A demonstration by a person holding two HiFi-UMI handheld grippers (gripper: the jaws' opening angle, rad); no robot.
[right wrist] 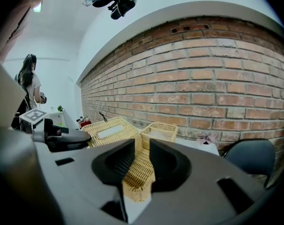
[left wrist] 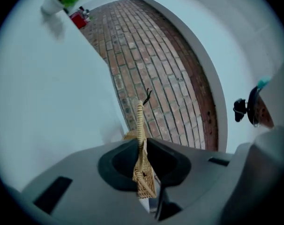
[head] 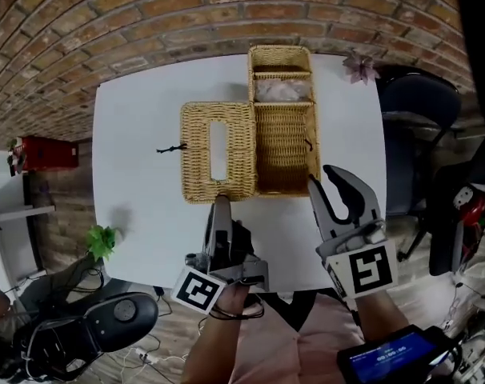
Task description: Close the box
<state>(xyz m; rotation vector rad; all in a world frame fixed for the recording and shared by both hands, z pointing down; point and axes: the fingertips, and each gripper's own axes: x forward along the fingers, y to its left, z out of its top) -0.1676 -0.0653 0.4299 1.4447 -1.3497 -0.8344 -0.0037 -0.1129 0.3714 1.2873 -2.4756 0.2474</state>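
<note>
An open wicker box lies on the white table, with white tissue at its far end. Its slotted wicker lid is folded out to the left, a black cord loop on its outer edge. My left gripper is shut on the lid's near edge. In the left gripper view the lid runs edge-on between the pads of that gripper. My right gripper is shut on the box's near right wall, seen pinched in the right gripper view.
A pink flower sits at the table's far right corner. A dark chair stands right of the table. A small green plant and a red object are off the left side. Brick flooring lies beyond.
</note>
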